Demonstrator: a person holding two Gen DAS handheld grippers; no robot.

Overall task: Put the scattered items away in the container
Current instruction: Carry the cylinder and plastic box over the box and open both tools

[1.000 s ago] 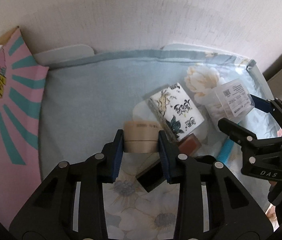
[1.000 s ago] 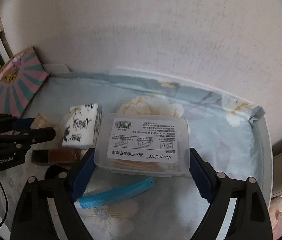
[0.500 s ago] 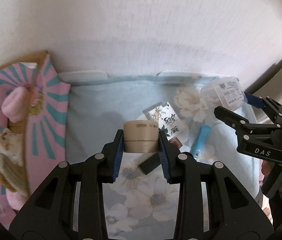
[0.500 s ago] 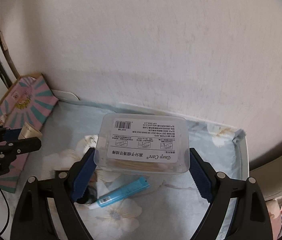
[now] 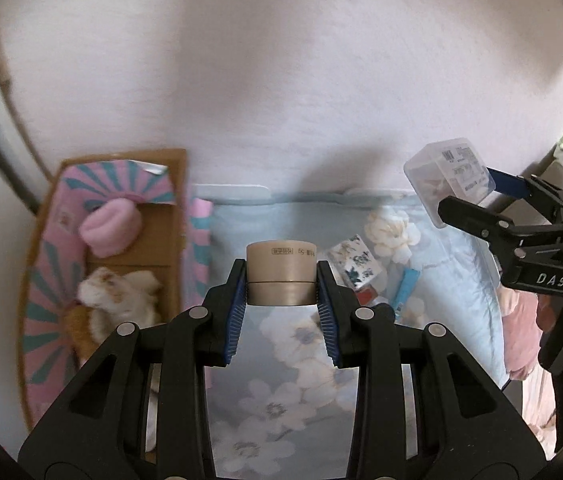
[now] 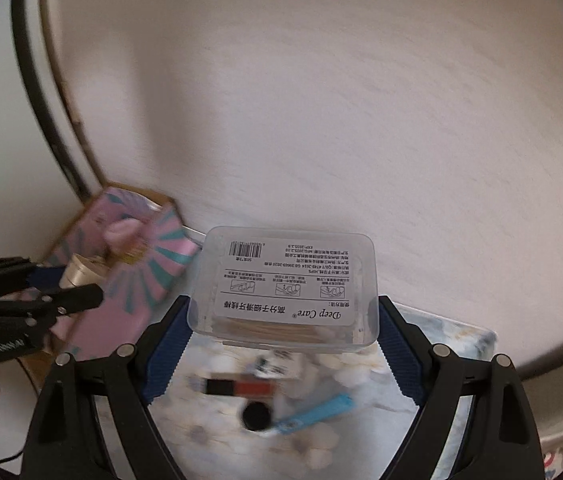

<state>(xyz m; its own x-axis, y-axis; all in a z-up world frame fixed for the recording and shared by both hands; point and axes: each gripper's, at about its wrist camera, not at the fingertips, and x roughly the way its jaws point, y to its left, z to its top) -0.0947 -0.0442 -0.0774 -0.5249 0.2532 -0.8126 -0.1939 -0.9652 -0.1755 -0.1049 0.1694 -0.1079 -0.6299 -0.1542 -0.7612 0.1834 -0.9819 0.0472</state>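
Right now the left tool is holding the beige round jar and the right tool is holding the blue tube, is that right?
Not quite. The right tool holds the clear plastic box with the printed label, as the right wrist view shows; the blue tube lies on the floral cloth. The left tool does hold the beige round jar.

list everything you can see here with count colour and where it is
beige jar: 1, beige, clamped in the left gripper
clear plastic box: 1, clear with white label, clamped in the right gripper
cardboard box: 1, pink and teal, left of the cloth
pink plush: 1, pink, inside the cardboard box
furry toy: 1, white and orange, inside the cardboard box
tissue pack: 1, white with dark print, on the floral cloth
blue tube: 1, light blue, on the cloth
red-black item: 1, blurred, on the cloth
left gripper: 1, black, blue pads
right gripper: 1, black, blue pads
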